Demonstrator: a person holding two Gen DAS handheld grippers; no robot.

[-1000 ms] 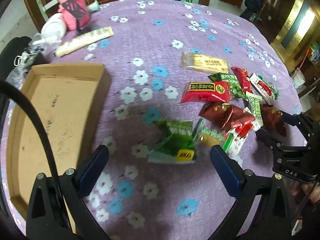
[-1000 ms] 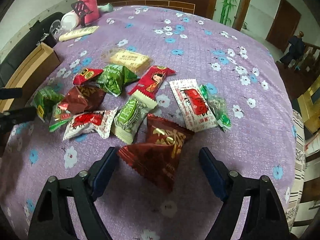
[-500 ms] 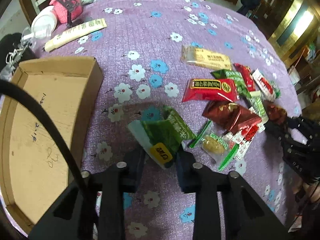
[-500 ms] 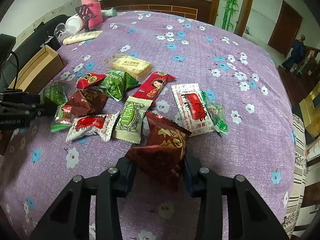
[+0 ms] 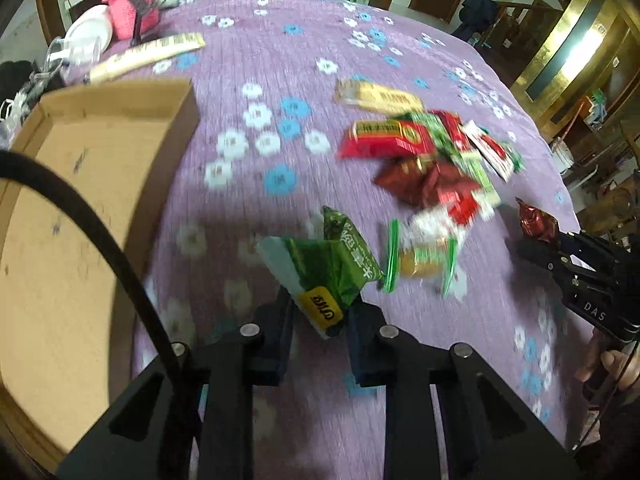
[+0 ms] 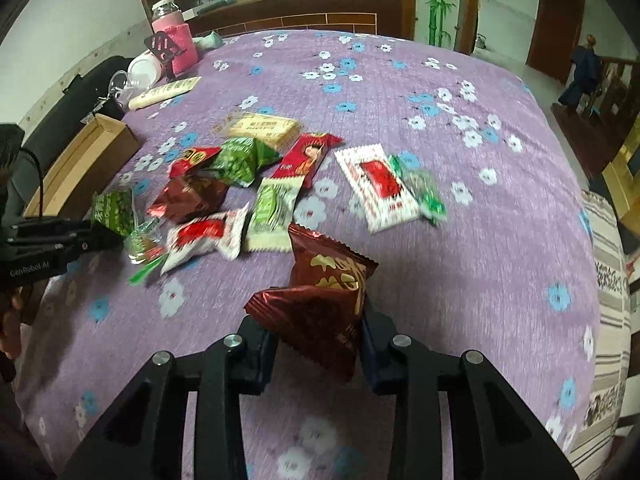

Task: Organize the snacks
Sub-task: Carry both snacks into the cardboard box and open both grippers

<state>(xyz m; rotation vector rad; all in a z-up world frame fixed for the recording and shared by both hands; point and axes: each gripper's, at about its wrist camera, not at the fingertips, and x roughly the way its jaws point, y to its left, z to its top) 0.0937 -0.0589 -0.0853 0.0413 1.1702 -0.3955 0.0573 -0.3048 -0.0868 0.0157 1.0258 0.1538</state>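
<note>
Over the last second both grippers have gone from wide open to clamped. The left gripper now pinches the green snack packet, lifted clear of the purple tablecloth just right of the cardboard box; its long axis tilts up and to the right. The right gripper grips the dark red snack packet, raised beside the pile and pointing up and away. I judge carrying to the box comes next.
</note>
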